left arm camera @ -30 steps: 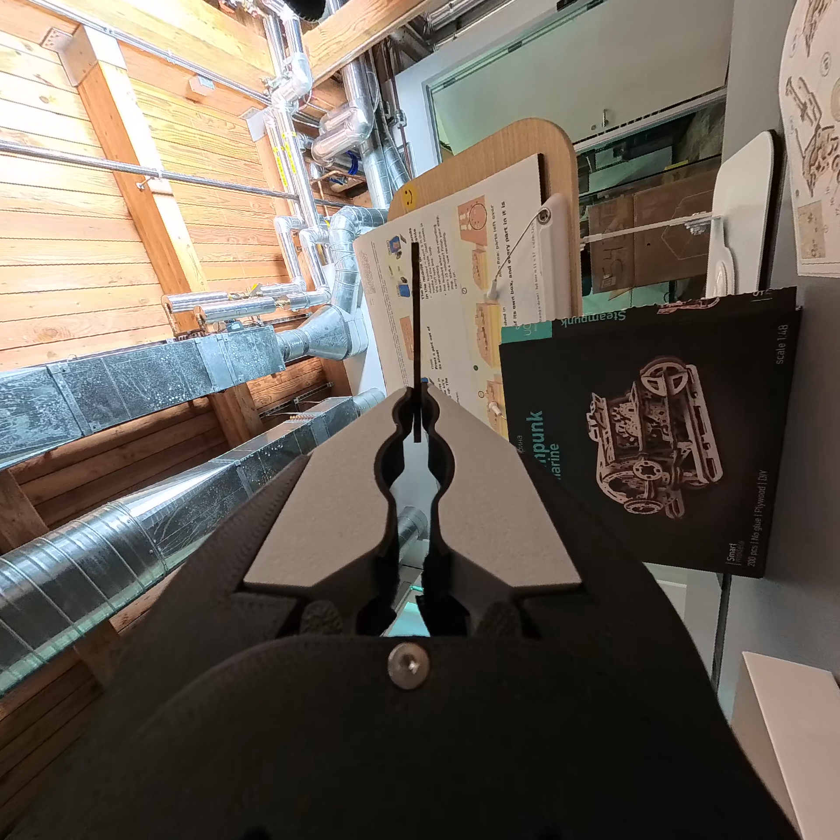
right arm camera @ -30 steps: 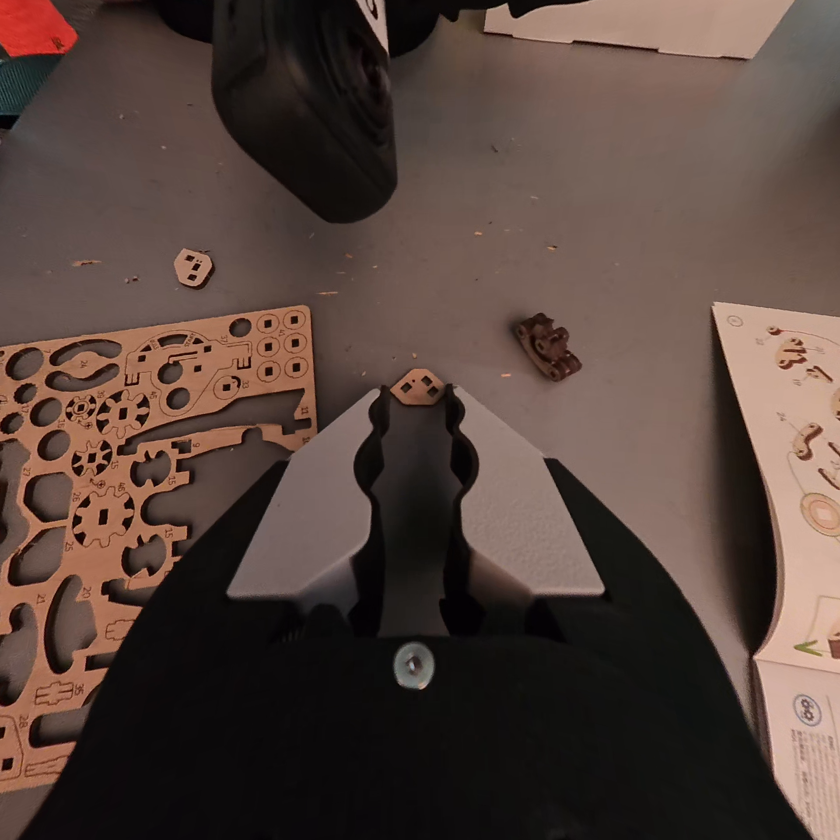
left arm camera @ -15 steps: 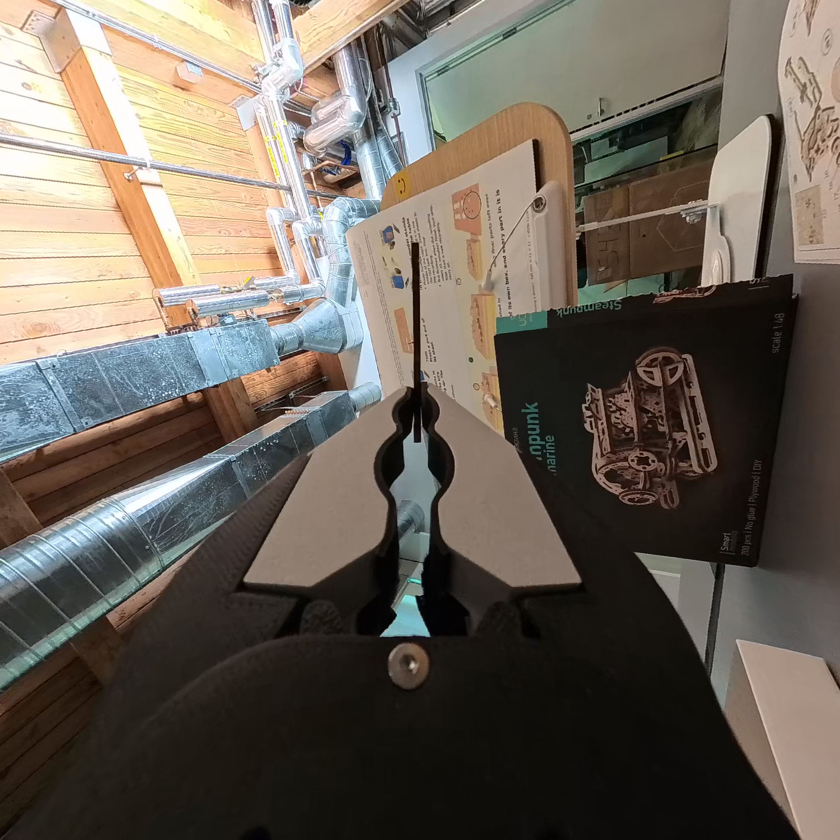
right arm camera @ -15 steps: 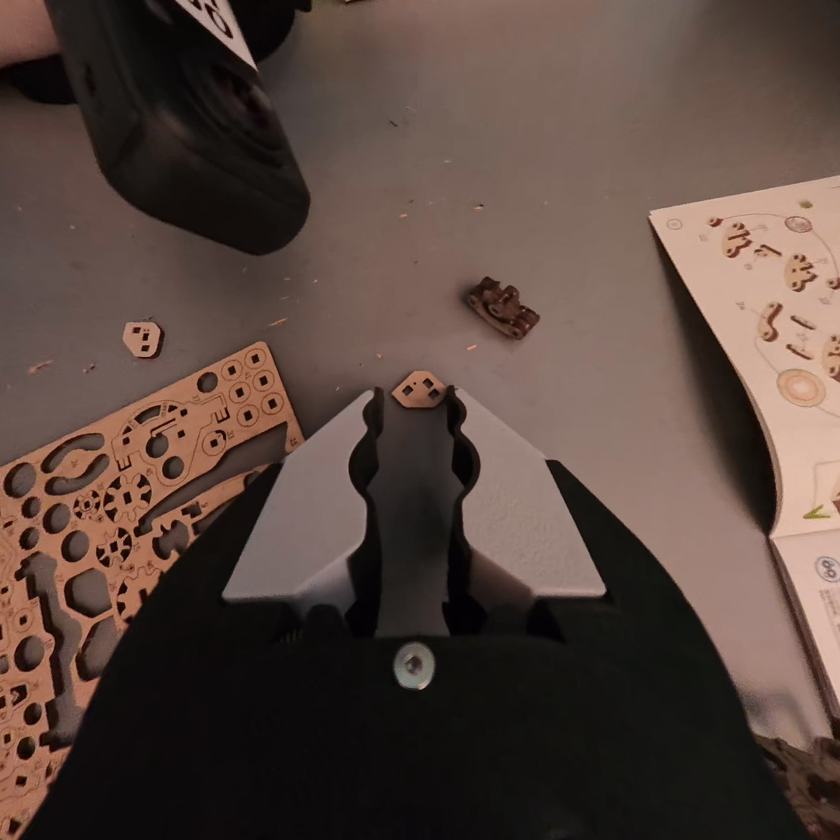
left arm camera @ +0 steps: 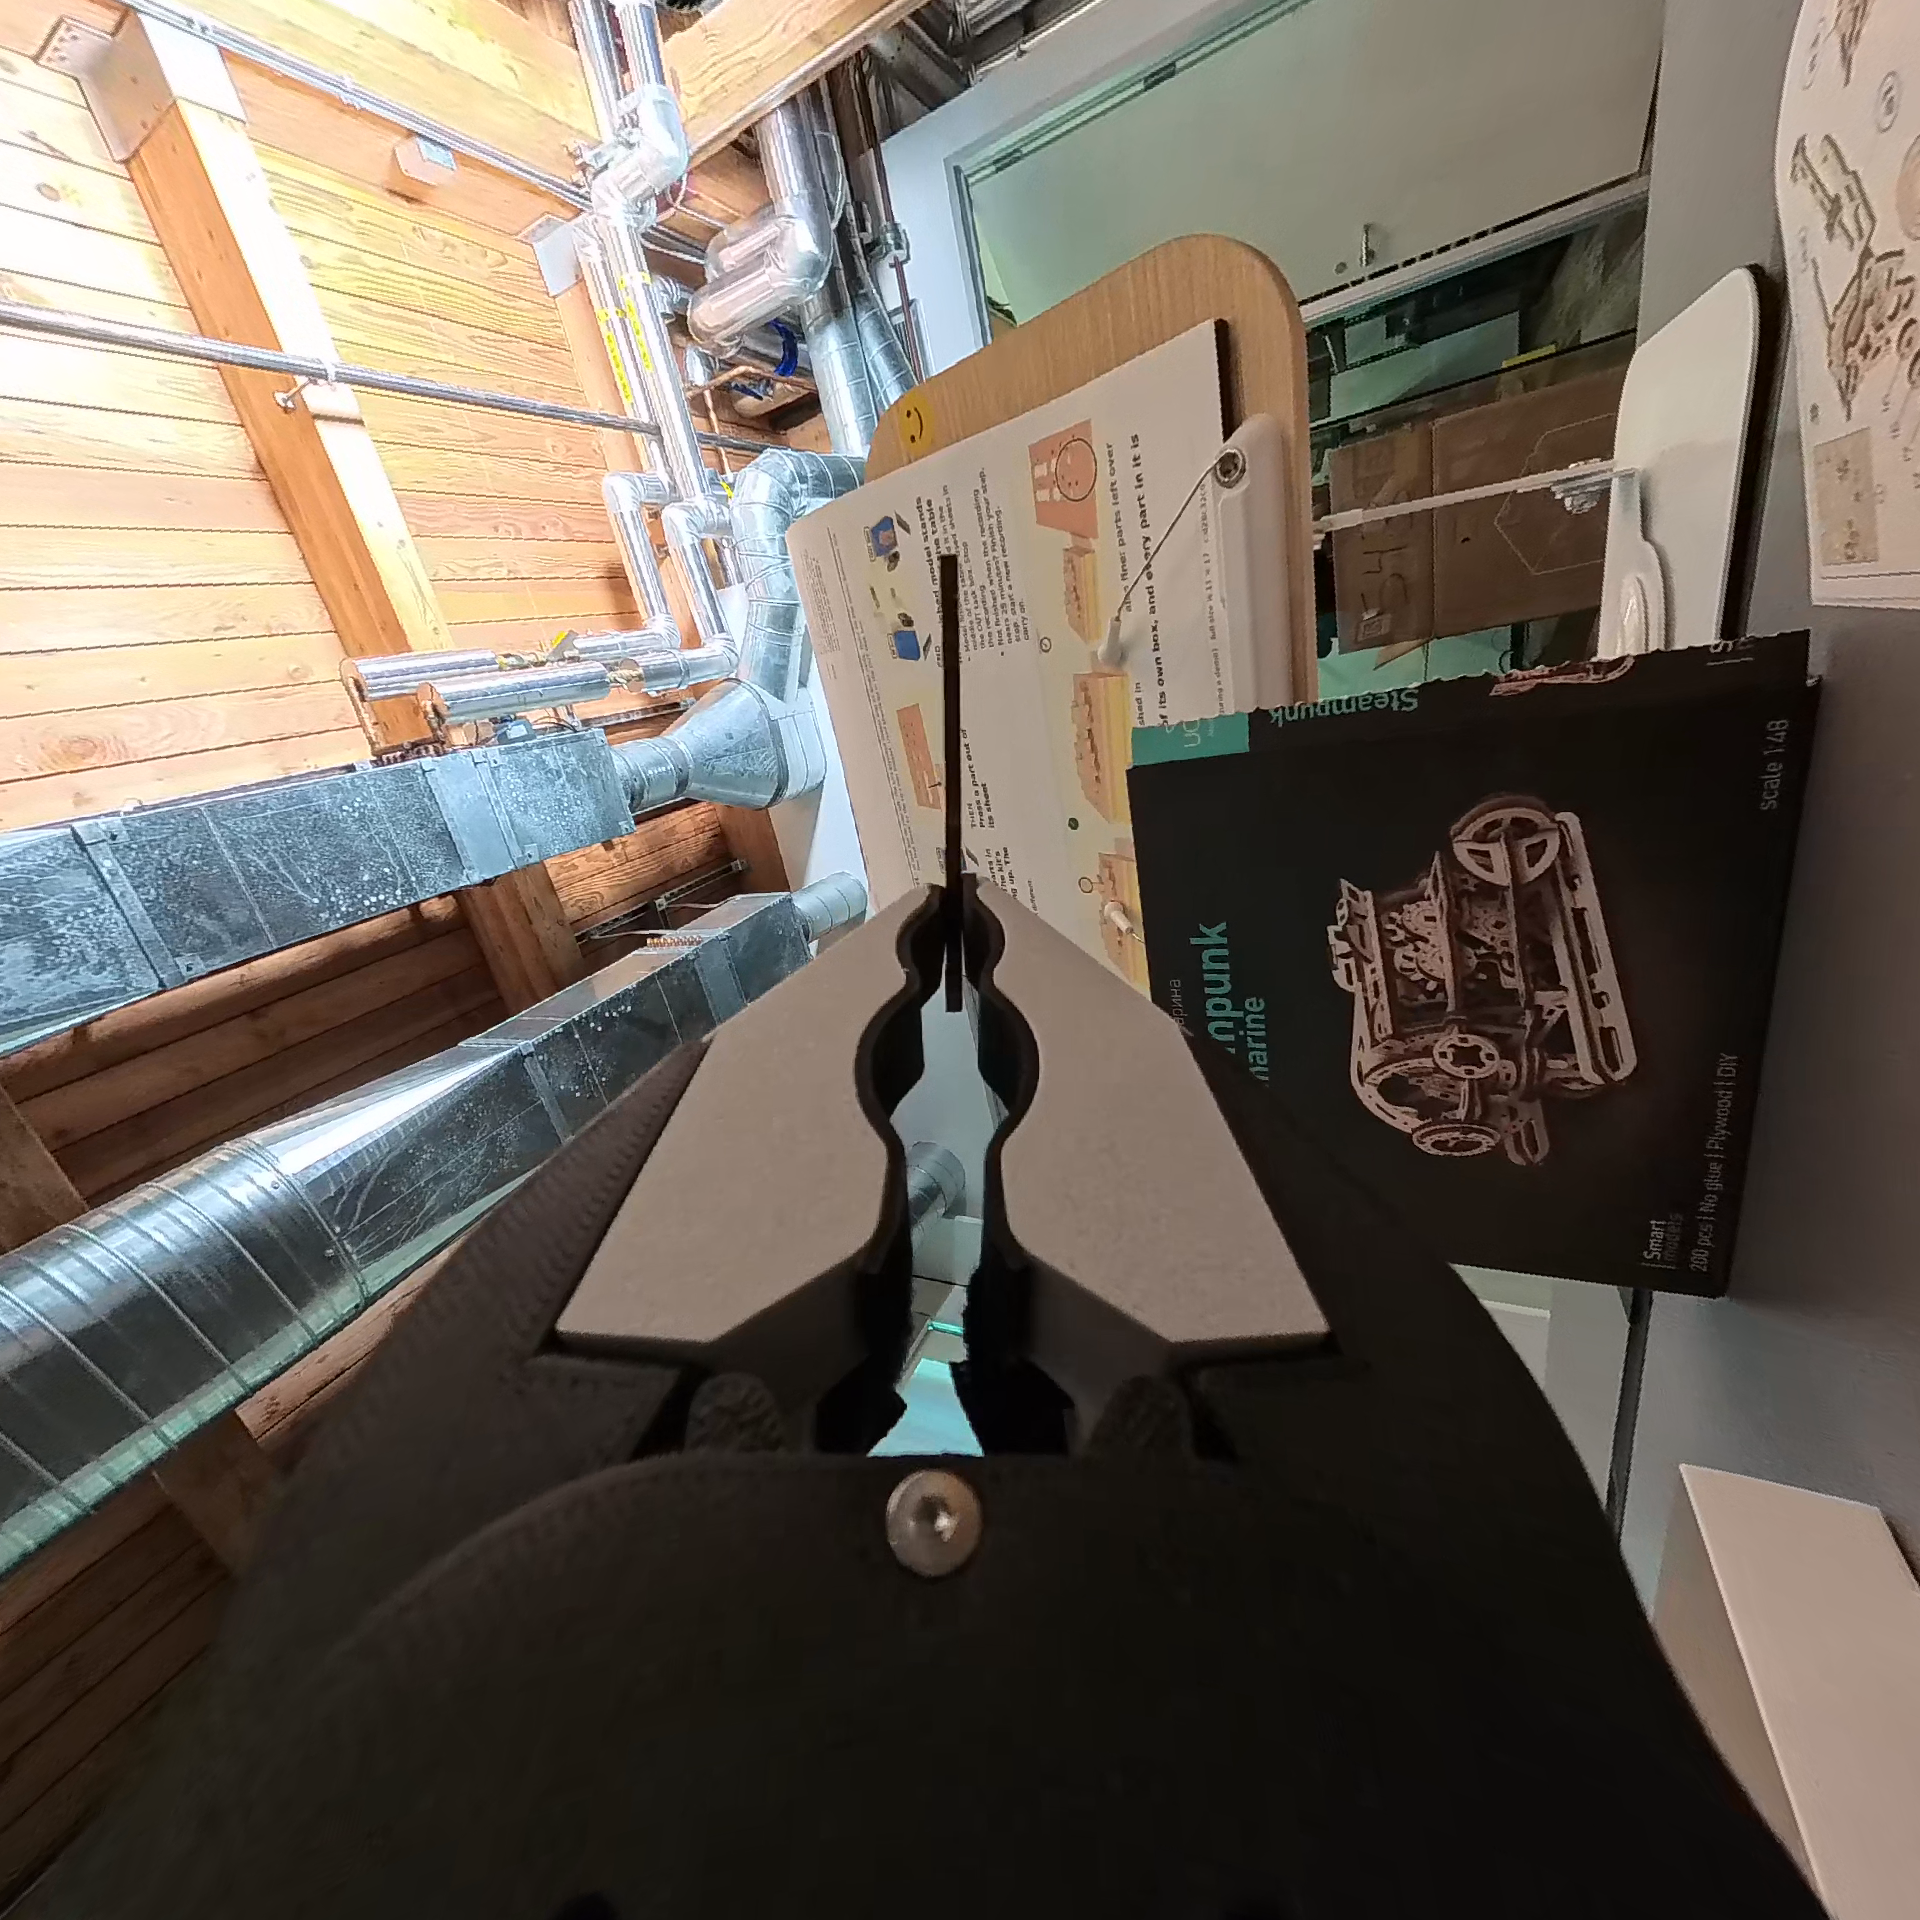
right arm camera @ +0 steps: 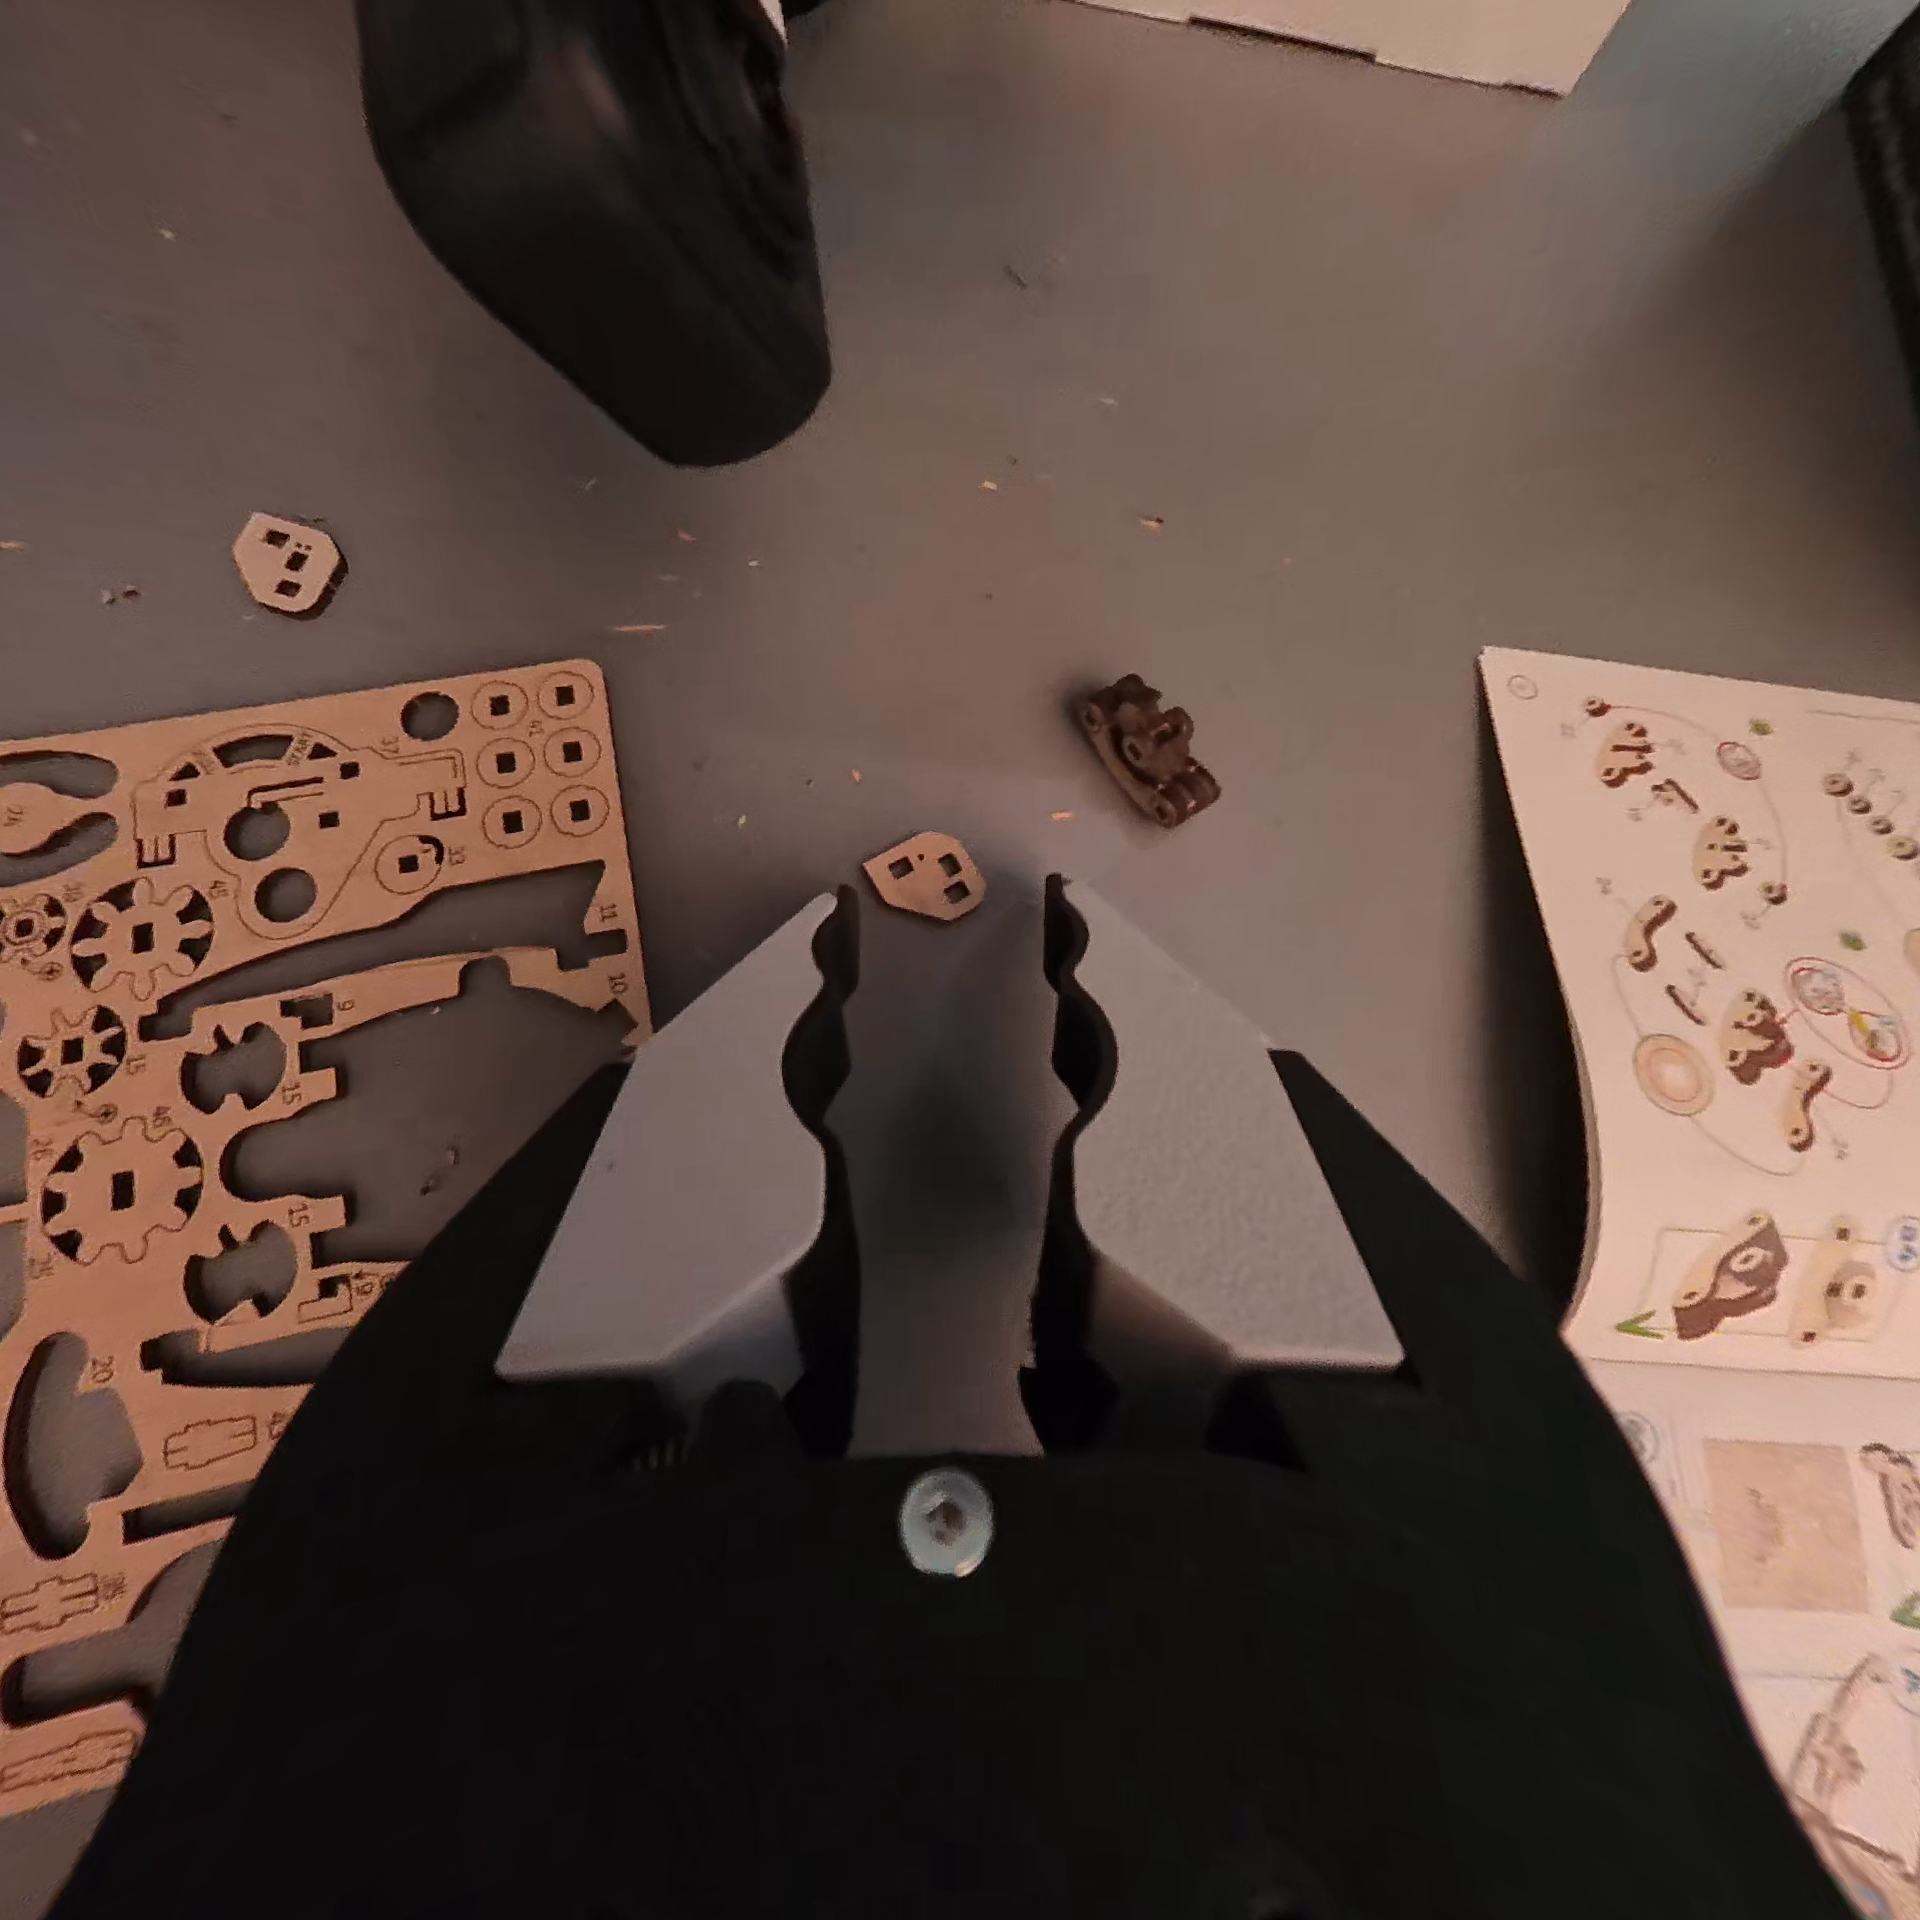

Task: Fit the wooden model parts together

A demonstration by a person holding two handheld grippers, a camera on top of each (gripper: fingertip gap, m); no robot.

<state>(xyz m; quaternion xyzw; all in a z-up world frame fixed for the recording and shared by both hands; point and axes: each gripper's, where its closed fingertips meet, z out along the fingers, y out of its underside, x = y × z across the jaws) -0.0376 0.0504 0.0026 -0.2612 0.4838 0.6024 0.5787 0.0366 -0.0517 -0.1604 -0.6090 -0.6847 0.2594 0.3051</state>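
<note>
- The small flat wooden part with square cut-outs is lying loose on the grey counter, just past the tips of the right tongs and nearer their left tip.
- The right tongs are standing wide and holding nothing, hovering over the counter with the part at about twelve o'clock from them.
- The left tongs are pinching a thin dark strip, seen edge-on and sticking straight out past their tips; they are pointing away from the counter towards a dark model box and an instruction board.
- At about one o'clock from the loose part a small dark sub-assembly is sitting apart on the counter.
- At about ten o'clock a second small cut-out piece is lying alone, and at about eight o'clock the punched plywood sheet is spreading out.
- At three o'clock the open instruction booklet is lying flat.
- I reckon the main risk is the flat part sliding or flipping away if the right tongs are closing off-centre on it, since it is lying thin against the counter.
- The strip is gripped by one end only, so I think it could twist or snap if pushed in crooked.
</note>
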